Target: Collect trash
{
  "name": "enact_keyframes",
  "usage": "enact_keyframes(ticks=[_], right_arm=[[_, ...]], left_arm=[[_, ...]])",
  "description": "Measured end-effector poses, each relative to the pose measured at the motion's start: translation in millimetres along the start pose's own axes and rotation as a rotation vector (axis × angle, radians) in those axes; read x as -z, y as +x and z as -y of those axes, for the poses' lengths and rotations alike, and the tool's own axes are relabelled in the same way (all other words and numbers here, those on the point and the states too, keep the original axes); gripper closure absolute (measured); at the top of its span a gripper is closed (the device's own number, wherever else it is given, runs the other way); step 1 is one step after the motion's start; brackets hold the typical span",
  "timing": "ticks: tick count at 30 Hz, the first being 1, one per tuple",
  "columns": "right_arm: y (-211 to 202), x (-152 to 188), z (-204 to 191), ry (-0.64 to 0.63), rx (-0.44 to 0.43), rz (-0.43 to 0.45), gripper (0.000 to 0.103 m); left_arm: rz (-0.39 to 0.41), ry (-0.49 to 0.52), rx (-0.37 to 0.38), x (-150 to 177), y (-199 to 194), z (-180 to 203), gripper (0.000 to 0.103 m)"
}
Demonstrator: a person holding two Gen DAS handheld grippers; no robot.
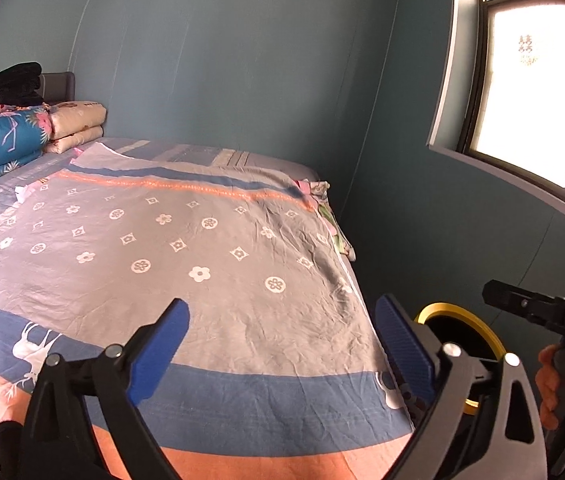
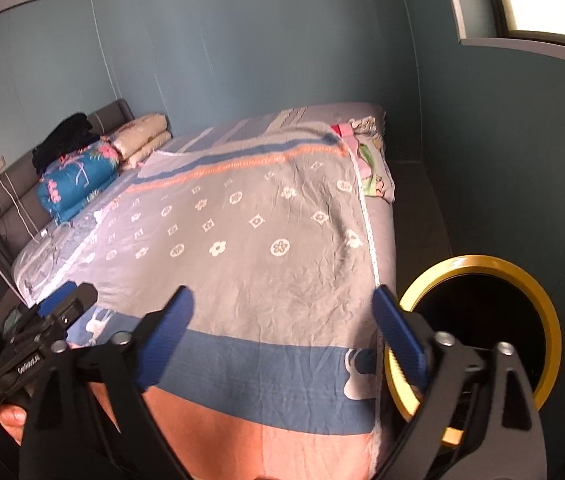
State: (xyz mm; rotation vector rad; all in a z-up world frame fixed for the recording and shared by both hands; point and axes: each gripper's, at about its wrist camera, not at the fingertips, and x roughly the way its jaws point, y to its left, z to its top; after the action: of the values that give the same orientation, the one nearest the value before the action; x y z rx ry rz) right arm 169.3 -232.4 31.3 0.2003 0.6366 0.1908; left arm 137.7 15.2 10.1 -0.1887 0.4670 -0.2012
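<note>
Now both grippers, left point(image 1: 282, 344) and right point(image 2: 284, 334), gape wide with nothing between their fingers, above the bedspread point(image 1: 186, 248); the yellow-rimmed bin point(image 2: 482, 328) sits just right of each.

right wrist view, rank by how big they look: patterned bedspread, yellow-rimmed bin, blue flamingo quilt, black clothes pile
1. patterned bedspread
2. yellow-rimmed bin, though nearness to the camera inflates it
3. blue flamingo quilt
4. black clothes pile
</note>
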Motion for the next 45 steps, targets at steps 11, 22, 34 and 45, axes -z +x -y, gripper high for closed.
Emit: enact_keyframes(ticks=[11,22,34,45], right_arm=[[-21,27,-10,0.009,0.128,0.145,0.008],[-35,53,-30,-0.057,0.228,0.263,0.008],[-29,70,-29,-0.038,0.340,0.322,0.008],[-10,75,-14,-0.026,0.353,0.274,0.008]], left_arm=[[0.076,0.034,-0.051,26,-35,-2,0.008],[0.123,0.052,-0.102,47,-57,4,0.008],[0.150,0.082,-0.101,66,-58,13,0.008],[0.140,0.059,-0.089,68,-56,10,0.008]])
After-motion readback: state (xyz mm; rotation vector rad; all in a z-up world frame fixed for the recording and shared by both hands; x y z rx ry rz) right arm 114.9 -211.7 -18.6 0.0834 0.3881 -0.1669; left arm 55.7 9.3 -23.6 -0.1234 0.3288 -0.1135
